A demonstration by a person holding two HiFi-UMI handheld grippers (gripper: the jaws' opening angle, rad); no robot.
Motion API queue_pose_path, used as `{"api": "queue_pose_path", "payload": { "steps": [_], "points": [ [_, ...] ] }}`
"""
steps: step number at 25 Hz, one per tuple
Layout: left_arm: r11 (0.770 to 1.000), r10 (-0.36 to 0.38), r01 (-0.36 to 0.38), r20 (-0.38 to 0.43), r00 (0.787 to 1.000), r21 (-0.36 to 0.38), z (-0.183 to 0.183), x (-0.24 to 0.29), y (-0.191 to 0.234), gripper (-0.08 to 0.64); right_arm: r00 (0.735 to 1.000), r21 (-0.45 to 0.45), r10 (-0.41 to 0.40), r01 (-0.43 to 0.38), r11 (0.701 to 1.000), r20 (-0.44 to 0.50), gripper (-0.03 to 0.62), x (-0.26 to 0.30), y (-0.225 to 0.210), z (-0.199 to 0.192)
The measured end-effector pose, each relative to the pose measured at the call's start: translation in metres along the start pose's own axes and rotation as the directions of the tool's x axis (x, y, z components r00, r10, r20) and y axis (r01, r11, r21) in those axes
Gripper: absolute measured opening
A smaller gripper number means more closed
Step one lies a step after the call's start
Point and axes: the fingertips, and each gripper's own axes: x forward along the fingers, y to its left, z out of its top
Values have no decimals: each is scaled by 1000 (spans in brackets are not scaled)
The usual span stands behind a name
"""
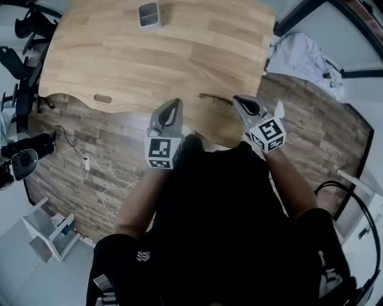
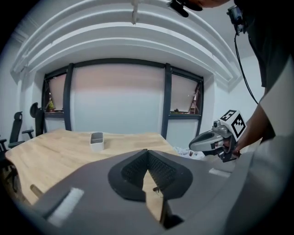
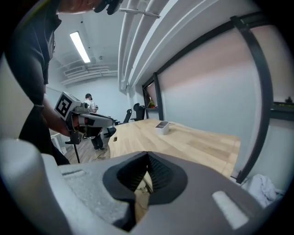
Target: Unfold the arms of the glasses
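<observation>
The left gripper (image 1: 175,104) is at the near edge of the desk (image 1: 149,66). Its jaws are pressed together, with nothing in them. The glasses (image 1: 215,98) lie on the desk by that edge, between the two grippers. They look too small to tell if the arms are folded. The right gripper (image 1: 240,99) is just beside them, jaws clenched and empty too. I think one gripper waits on each side so each can take one arm. Far back on the desk stands a small grey box (image 1: 149,15). It looks empty.
</observation>
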Motion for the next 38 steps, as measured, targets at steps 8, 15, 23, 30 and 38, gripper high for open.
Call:
{"api": "queue_pose_path", "payload": {
  "steps": [8,15,23,30,38],
  "points": [
    [972,-236,237,-36,971,15,-23,24,37,8,987,-2,-135,136,991,-92,0,48,31,8],
    [955,-294,295,-49,955,30,-25,47,30,8,982,-54,-80,71,996,-174,0,59,39,3],
    [979,-205,206,-106,973,0,-37,60,34,8,946,-139,93,-142,980,-311,2,104,35,-43],
    [985,-173,170,-93,980,-39,-44,65,27,8,882,-264,126,-269,926,-454,20,126,27,-76],
    [989,-141,134,-117,983,-66,-61,59,33,8,822,-280,169,-368,887,-545,32,138,35,-102]
  ]
}}
